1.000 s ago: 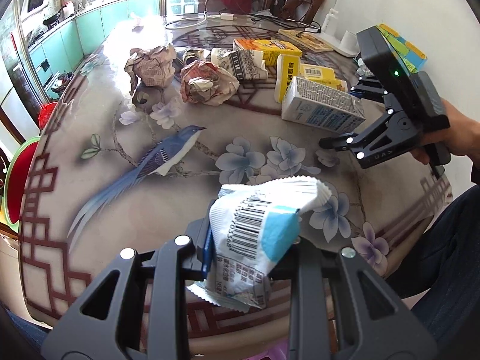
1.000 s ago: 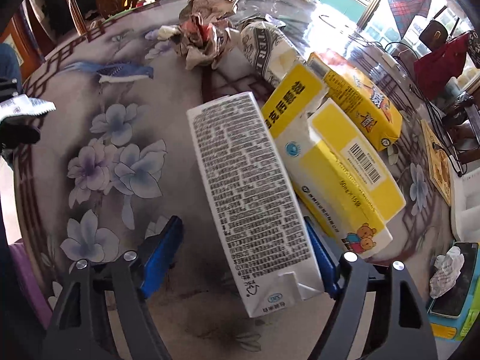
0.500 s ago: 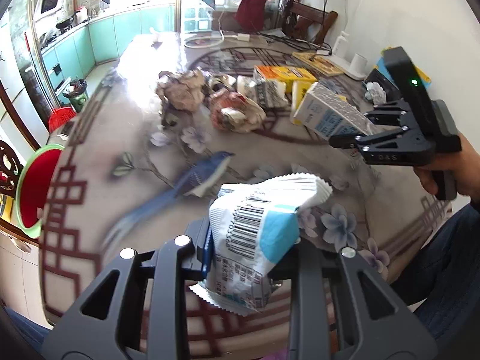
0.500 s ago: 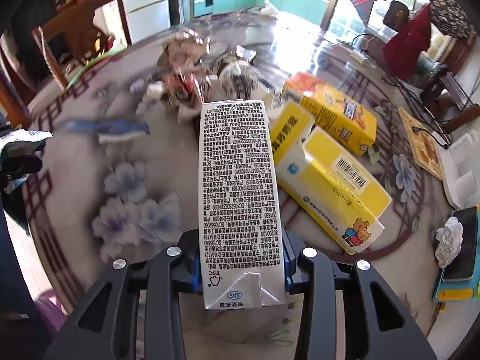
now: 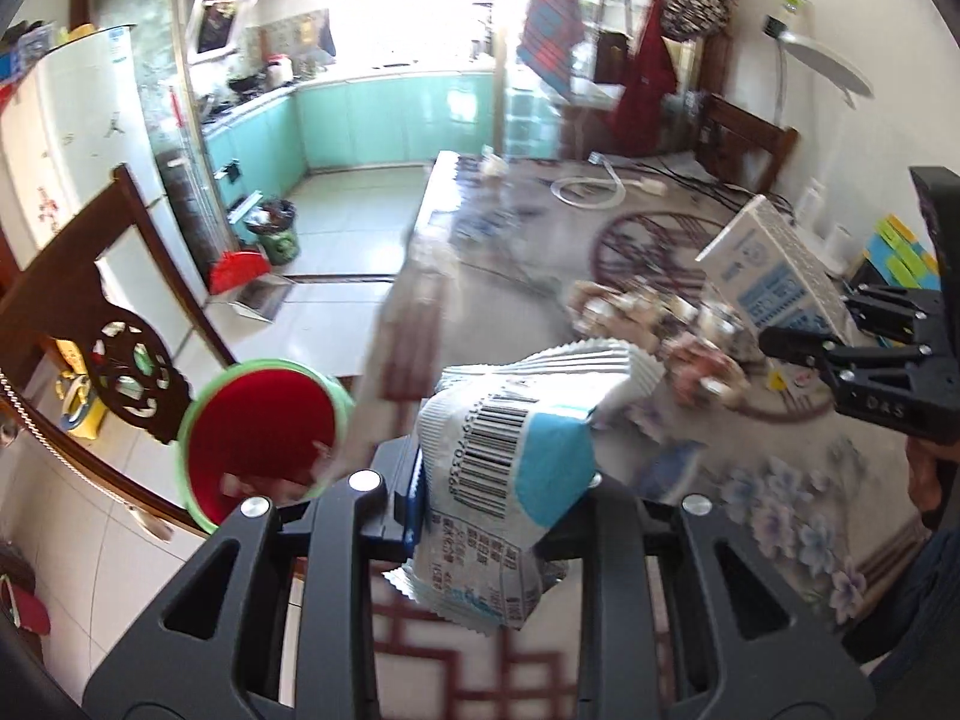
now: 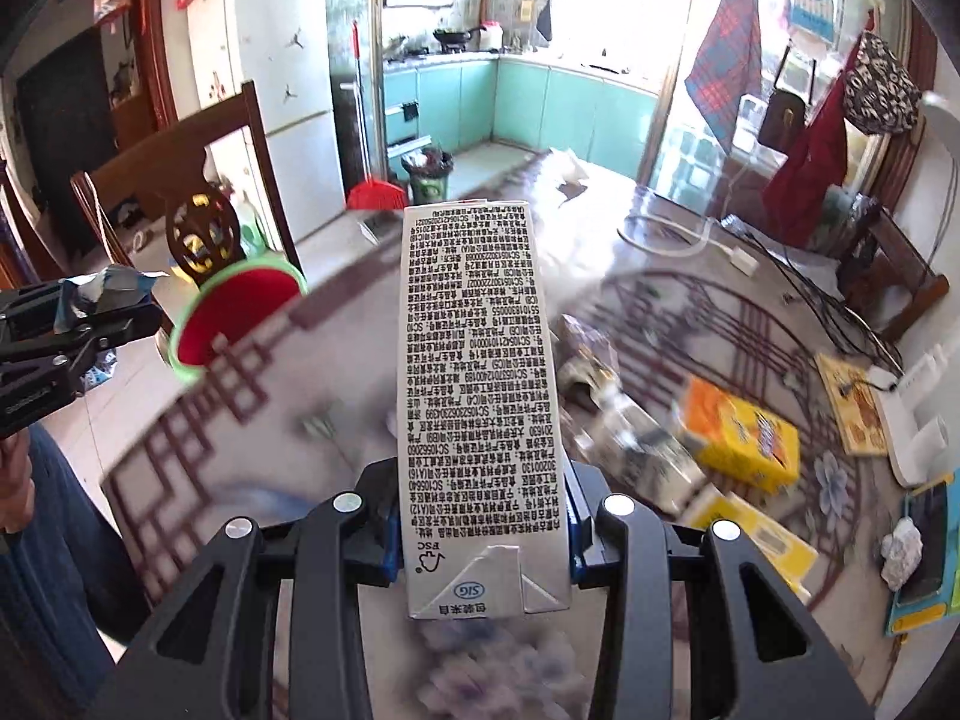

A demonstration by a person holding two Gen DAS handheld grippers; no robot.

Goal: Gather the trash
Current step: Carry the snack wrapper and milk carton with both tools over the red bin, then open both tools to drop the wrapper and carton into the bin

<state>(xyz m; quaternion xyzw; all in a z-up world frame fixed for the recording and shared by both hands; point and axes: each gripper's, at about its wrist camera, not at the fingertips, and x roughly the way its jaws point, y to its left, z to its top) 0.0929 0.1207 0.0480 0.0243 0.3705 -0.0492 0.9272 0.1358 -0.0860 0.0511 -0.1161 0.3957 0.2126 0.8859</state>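
Observation:
My left gripper point(image 5: 501, 507) is shut on a crumpled white and blue snack wrapper point(image 5: 510, 468) with a barcode, held above the table's near edge. My right gripper point(image 6: 483, 531) is shut on a white milk carton point(image 6: 474, 396) with black print, lifted above the table. The carton point(image 5: 774, 270) and the right gripper point(image 5: 864, 348) show at the right of the left wrist view. The left gripper point(image 6: 66, 324) with the wrapper point(image 6: 102, 291) shows at the left of the right wrist view. A green bin with a red inside point(image 5: 258, 426) stands on the floor left of the table point(image 6: 234, 312).
Yellow cartons point(image 6: 741, 441), crumpled paper balls point(image 5: 702, 366) and other trash lie on the patterned round table point(image 6: 198, 438). A dark wooden chair point(image 5: 90, 300) stands beside the green bin. A wall and a phone point(image 6: 927, 534) are at the right. Kitchen floor lies beyond.
Both grippers have lifted and swung left toward the green bin, each with its item. The view is blurred by the motion. A second ago the right gripper was open around the carton.

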